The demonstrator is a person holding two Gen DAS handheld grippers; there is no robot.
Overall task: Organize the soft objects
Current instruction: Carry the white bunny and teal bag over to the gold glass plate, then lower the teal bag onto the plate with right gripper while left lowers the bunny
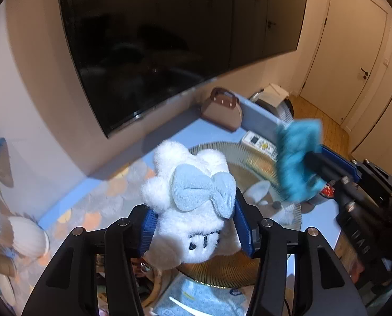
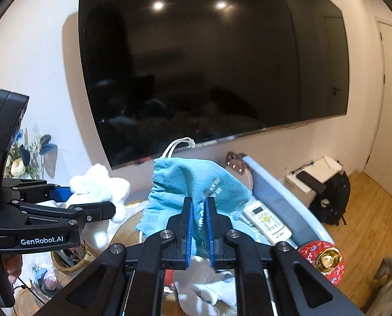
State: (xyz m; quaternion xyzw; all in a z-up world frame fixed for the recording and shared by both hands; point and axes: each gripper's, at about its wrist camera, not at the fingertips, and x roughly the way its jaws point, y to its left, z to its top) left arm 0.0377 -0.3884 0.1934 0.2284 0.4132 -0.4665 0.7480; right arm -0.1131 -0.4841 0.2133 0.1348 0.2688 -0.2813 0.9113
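The left gripper (image 1: pixel 194 226) squeezes a fluffy white plush toy (image 1: pixel 193 205) at the bottom middle, above a gold plate (image 1: pixel 251 163). The right gripper (image 2: pixel 199 226) pinches a blue drawstring pouch (image 2: pixel 193 184) in mid-frame, held up.

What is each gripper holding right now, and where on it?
Left gripper: white plush toy, clamped across its middle. Right gripper: blue drawstring pouch, pinched at its lower edge, cord end up.
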